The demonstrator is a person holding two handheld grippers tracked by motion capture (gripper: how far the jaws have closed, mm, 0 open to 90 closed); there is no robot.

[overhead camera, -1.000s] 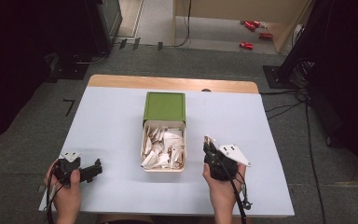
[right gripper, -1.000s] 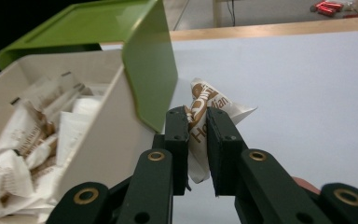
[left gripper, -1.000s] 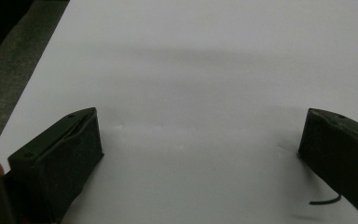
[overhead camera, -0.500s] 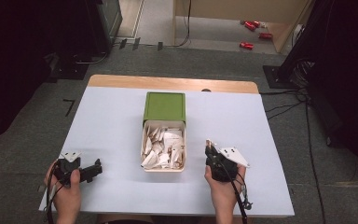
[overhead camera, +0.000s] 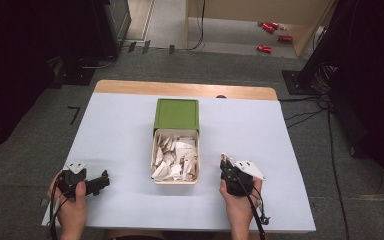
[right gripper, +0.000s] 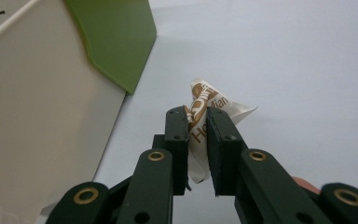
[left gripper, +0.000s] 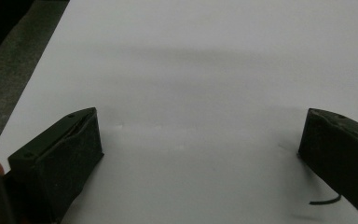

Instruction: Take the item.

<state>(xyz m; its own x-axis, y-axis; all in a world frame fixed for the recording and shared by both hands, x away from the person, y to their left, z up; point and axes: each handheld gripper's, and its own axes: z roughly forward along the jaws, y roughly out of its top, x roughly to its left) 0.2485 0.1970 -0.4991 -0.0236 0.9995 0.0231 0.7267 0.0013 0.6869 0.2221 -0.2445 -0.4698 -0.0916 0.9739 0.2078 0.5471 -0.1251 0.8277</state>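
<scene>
Packets fill the one box (overhead camera: 175, 172) at the middle of the bench (overhead camera: 115, 130), too many to count. Little has changed in the last second: my right claw (right gripper: 197, 125) stays clamped on one packet (right gripper: 204, 110) beside the box. My left claw (left gripper: 198, 140) rests wide apart, empty.

Looks like a lab or recording studio: white-covered surface (overhead camera: 120, 135) on grey carpet (overhead camera: 40, 115), black curtains (overhead camera: 365, 65) at the sides, cables (overhead camera: 320, 107) along the floor, equipment rack (overhead camera: 112, 22) behind.
</scene>
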